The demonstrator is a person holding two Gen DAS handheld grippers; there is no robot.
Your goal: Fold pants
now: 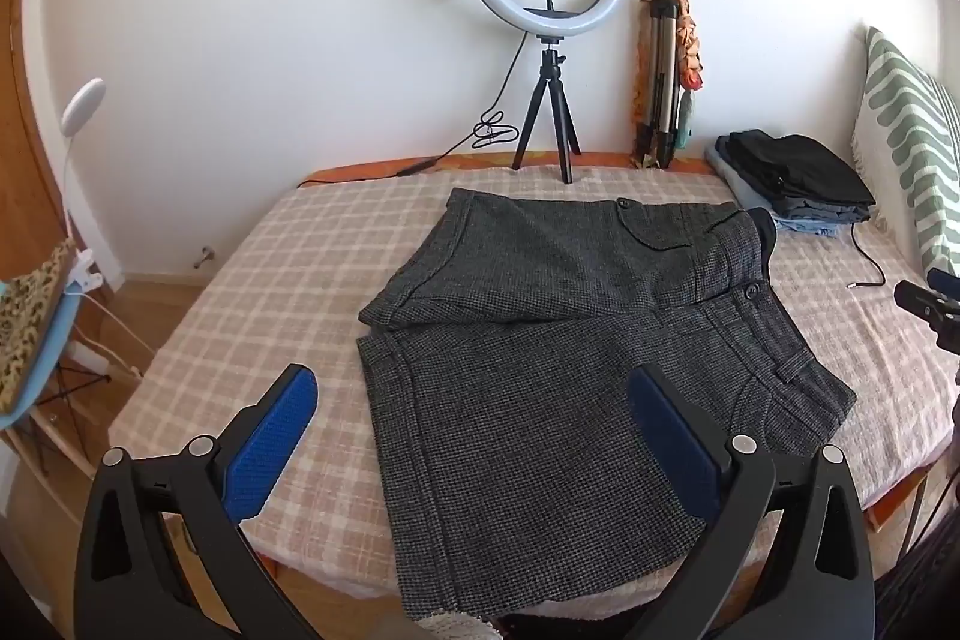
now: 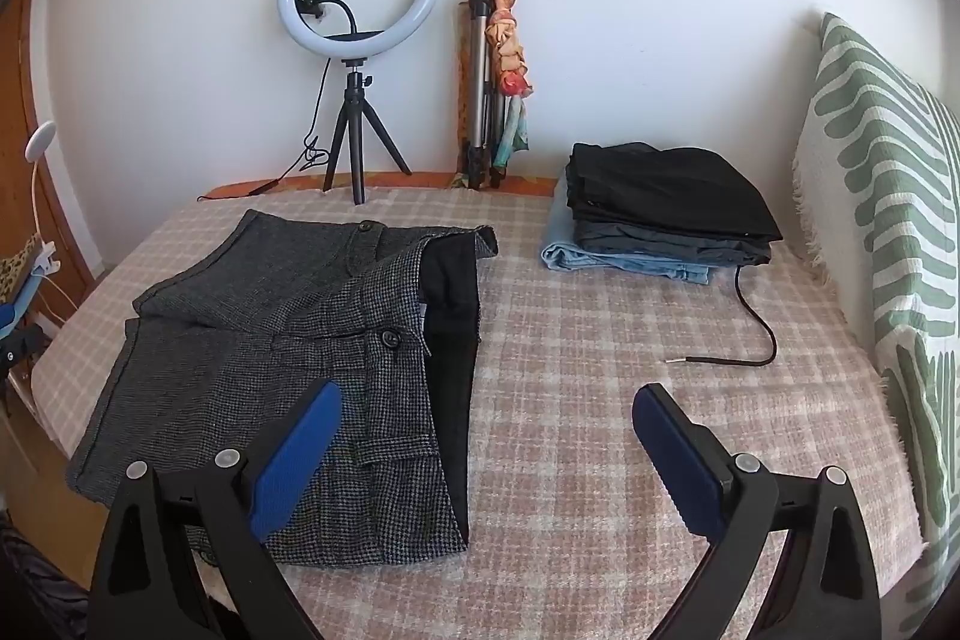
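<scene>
Grey houndstooth shorts (image 1: pixel 540 370) lie flat on the checked bed cover (image 1: pixel 252 292), legs to the left, waistband to the right. The far half is folded partly over the near half. They also show in the right wrist view (image 2: pixel 288 340), with the black waistband lining (image 2: pixel 453 340) turned outward. My left gripper (image 1: pixel 474 400) is open and empty, above the near leg's hem. My right gripper (image 2: pixel 486 418) is open and empty, above the waistband's near end. Its tip shows at the edge of the left wrist view (image 1: pixel 930 304).
A stack of folded clothes (image 2: pixel 666 214) sits at the back right. A black cord (image 2: pixel 750 322) lies beside it. A ring light on a tripod (image 2: pixel 357 58) and a folded tripod (image 2: pixel 483 100) stand by the wall. A green-patterned cushion (image 2: pixel 888 196) stands at the right.
</scene>
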